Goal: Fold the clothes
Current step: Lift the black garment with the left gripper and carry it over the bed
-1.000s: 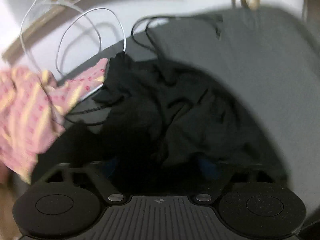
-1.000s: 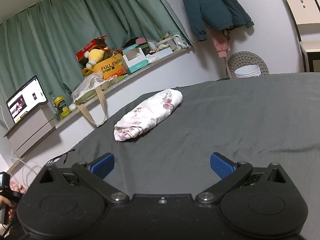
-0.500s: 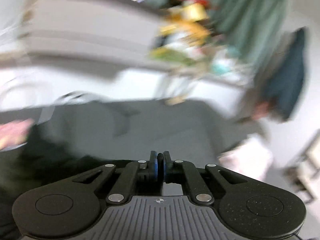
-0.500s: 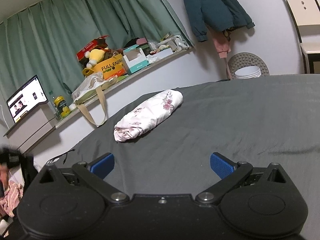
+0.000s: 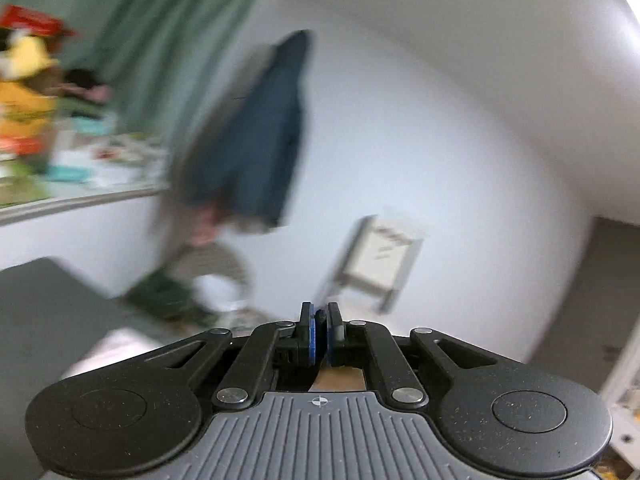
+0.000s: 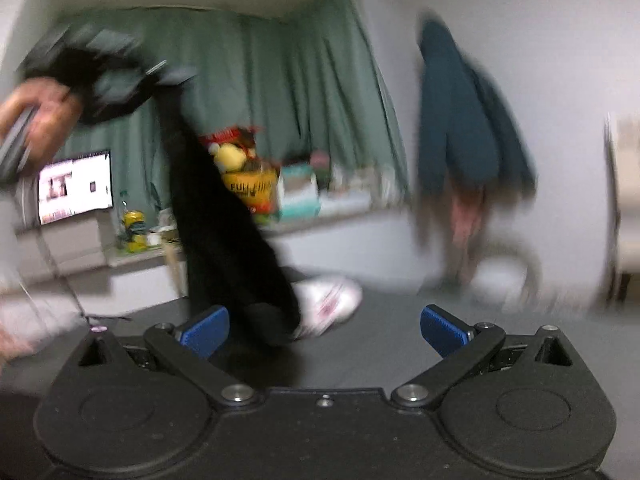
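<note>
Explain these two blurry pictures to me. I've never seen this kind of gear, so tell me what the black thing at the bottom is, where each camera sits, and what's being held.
No robot here: a person holds a two-finger gripper in each hand, each carrying a wide-angle camera looking along its fingers. The black shape at the bottom is the gripper itself. In the left wrist view, the left gripper is shut, pointing towards a wall; a sliver of dark cloth seems pinched between its blue pads. In the right wrist view, the right gripper is open and empty. It shows the person's hand raising the other tool, with a black garment hanging from it over the dark sheet. A folded floral garment lies there.
</note>
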Demonstrator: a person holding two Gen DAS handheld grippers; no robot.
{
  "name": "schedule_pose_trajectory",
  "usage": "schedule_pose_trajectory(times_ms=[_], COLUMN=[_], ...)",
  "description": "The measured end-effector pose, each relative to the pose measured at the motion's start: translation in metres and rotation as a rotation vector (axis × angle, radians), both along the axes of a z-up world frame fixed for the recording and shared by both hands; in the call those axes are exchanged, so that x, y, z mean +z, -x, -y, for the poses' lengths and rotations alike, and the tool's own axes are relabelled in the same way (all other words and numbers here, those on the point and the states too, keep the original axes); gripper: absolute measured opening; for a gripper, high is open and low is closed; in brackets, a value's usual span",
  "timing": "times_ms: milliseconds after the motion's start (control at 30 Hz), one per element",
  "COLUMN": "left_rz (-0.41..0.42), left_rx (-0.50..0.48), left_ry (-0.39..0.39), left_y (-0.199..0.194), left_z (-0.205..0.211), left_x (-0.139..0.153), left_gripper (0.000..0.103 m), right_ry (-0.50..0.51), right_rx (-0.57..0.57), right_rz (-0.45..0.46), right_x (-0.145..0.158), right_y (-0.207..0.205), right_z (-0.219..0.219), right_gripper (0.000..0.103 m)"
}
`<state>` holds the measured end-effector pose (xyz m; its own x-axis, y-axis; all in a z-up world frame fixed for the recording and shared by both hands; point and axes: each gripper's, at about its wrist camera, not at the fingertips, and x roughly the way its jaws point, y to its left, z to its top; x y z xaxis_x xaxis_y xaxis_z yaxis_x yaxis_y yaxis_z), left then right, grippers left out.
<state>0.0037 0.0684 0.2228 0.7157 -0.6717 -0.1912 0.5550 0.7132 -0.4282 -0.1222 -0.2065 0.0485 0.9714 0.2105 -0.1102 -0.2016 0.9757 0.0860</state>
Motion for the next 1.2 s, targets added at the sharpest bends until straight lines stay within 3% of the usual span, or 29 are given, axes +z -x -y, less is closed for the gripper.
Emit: schedule_pose_trajectory(times_ms=[67, 167, 233, 300, 367, 400, 467, 533, 633, 700, 733, 767, 800, 833, 867, 933, 1067, 1133, 1200], left_rz=[0.006, 0.016, 0.015, -0.062, -0.141, -0.179, -0.238, -0.269, -0.284, -0.280, -0.278, -0.276, -0.274, -0.271, -0.266, -0.261, -0.256, -0.256, -0.255], left_rx=[-0.041, -0.103, -0.141, -0.141, -0.144, -0.146, -0.147, -0.147, -0.140, -0.142, -0.143, -0.144, -0.144, -0.146, -0.148, -0.151, -0.135, -0.117, -0.099], left_ry=[0.008, 0.021, 0.027, 0.015, 0.026, 0.037, 0.062, 0.085, 0.103, 0.105, 0.106, 0.107, 0.108, 0.108, 0.101, 0.067, 0.033, 0.029, 0.025], left_y=[-0.001, -0.002, -0.003, -0.006, -0.007, -0.007, -0.007, -0.003, 0.000, 0.006, 0.008, 0.011, 0.014, 0.016, 0.019, 0.024, 0.028, 0.028, 0.028], left_z=[0.022, 0.055, 0.076, 0.089, 0.097, 0.100, 0.105, 0.108, 0.102, 0.098, 0.096, 0.095, 0.093, 0.092, 0.092, 0.095, 0.098, 0.098, 0.097], left_x=[0.001, 0.002, 0.000, -0.034, -0.069, -0.085, -0.114, -0.136, -0.155, -0.160, -0.162, -0.165, -0.167, -0.169, -0.172, -0.175, -0.178, -0.179, -0.179], left_gripper=[0.004, 0.004, 0.004, 0.004, 0.004, 0.004, 0.004, 0.004, 0.004, 0.004, 0.004, 0.004, 0.004, 0.004, 0.004, 0.005, 0.005, 0.005, 0.005], right_ry=[0.115, 0.186, 0.196, 0.210, 0.297, 0.344, 0.479, 0.596, 0.743, 0.814, 0.841, 0.856, 0.860, 0.842, 0.820, 0.719, 0.452, 0.323, 0.268], right_rx=[-0.073, -0.139, -0.158, -0.192, -0.204, -0.208, -0.165, -0.123, -0.145, -0.188, -0.221, -0.248, -0.267, -0.281, -0.294, -0.324, -0.468, -0.390, -0.209], right_rz=[0.107, 0.158, 0.142, 0.108, 0.003, -0.053, -0.149, -0.232, -0.218, -0.198, -0.198, -0.209, -0.238, -0.279, -0.323, -0.376, -0.300, -0.286, -0.275], right_x=[0.008, 0.019, 0.024, 0.025, 0.014, 0.008, -0.014, -0.035, -0.052, -0.057, -0.059, -0.062, -0.064, -0.066, -0.068, -0.063, -0.024, -0.005, -0.003], right_y=[0.008, 0.011, 0.010, 0.008, -0.002, -0.008, -0.016, -0.022, -0.018, -0.017, -0.019, -0.022, -0.026, -0.031, -0.036, -0.043, -0.040, -0.032, -0.018], right_z=[0.005, 0.020, 0.029, 0.032, 0.024, 0.020, -0.001, -0.026, -0.064, -0.079, -0.081, -0.080, -0.076, -0.068, -0.060, -0.037, 0.014, 0.042, 0.053], right_gripper=[0.103, 0.103, 0.103, 0.103, 0.101, 0.099, 0.078, 0.076, 0.076, 0.069, 0.060, 0.043, 0.034, 0.013, 0.003, 0.002, 0.001, 0.007, 0.049])
